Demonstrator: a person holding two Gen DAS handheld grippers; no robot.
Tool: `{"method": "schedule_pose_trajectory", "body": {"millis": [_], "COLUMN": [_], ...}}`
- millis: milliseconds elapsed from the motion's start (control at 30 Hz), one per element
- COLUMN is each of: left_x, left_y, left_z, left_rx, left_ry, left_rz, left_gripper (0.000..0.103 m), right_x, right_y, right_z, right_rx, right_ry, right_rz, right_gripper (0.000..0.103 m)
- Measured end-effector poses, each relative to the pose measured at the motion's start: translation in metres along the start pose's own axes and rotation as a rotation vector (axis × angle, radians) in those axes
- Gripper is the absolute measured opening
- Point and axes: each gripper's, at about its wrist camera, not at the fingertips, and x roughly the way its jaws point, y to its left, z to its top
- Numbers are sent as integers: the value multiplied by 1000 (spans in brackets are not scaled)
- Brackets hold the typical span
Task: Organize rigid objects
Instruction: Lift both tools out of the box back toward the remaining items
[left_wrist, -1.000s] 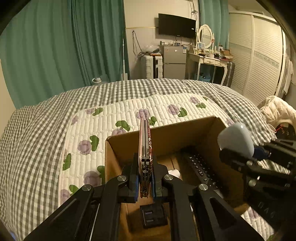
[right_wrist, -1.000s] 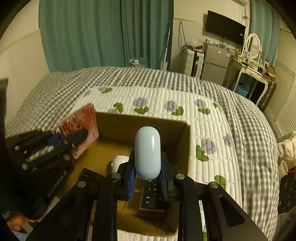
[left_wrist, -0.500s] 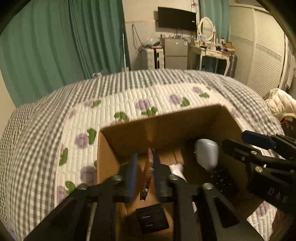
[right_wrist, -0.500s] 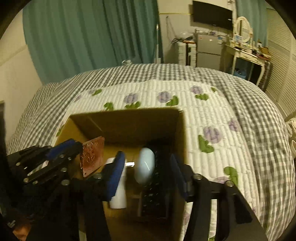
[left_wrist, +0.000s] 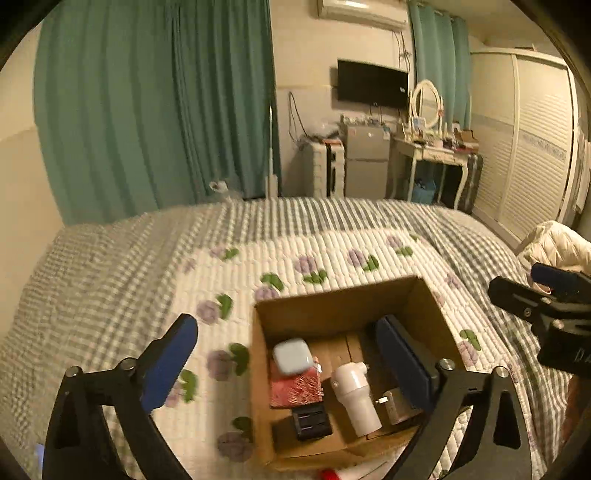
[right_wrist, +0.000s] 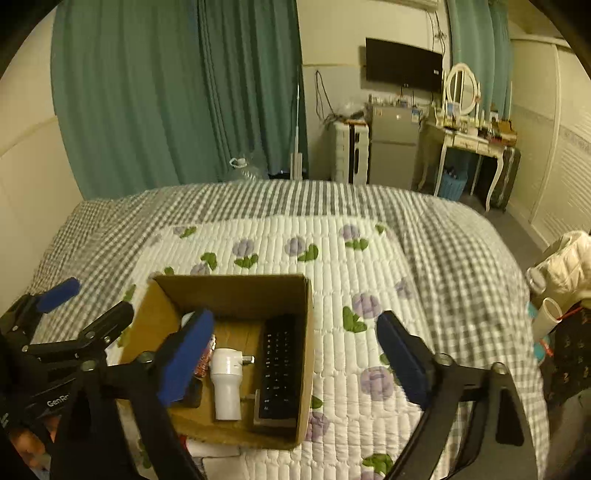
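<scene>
Both claws, left claw (left_wrist: 291, 363) and right claw (right_wrist: 295, 356), have just been opening; jaws stand wide apart, nothing between them. Below, the cardboard box (right_wrist: 236, 291) on the bed (right_wrist: 369, 229) holds a black remote (right_wrist: 277, 365), its long axis running away from the camera along the right wall, and a white cylinder (right_wrist: 226, 384) pointing likewise.

Left tool (left_wrist: 291, 363): jaws just opened wide, nothing between
Box (left_wrist: 336, 306): open, on bed (left_wrist: 110, 266)
In box: blue case (left_wrist: 291, 356) atop red card (left_wrist: 295, 389), white bottle (left_wrist: 354, 393), black block (left_wrist: 312, 421)
Right tool (left_wrist: 532, 291): at right edge
</scene>
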Motion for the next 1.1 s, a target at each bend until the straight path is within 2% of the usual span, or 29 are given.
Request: {"method": "schedule_pose_trajectory", "body": {"millis": [200, 500, 667, 800, 1100], "left_x": [-48, -89, -94, -82, -53], "left_y": [17, 24, 23, 24, 15], "left_z": [9, -4, -24, -46, -97], "left_rx": [-37, -33, -11, 3, 47], "left_ry": [-52, -60, -42, 1, 84], "left_rz": [18, 15, 24, 28, 42], "left_gripper": [103, 103, 103, 103, 103], "right_x": [-43, -95, -93, -79, -43], "right_y": [10, 28, 29, 27, 47], "right_z": [7, 1, -26, -51, -94], "right_rx": [24, 5, 1, 20, -32], "right_ry": [-43, -73, -30, 32, 129], "right_rz": [-6, -31, -39, -42, -22], "right_gripper": [96, 96, 96, 96, 96]}}
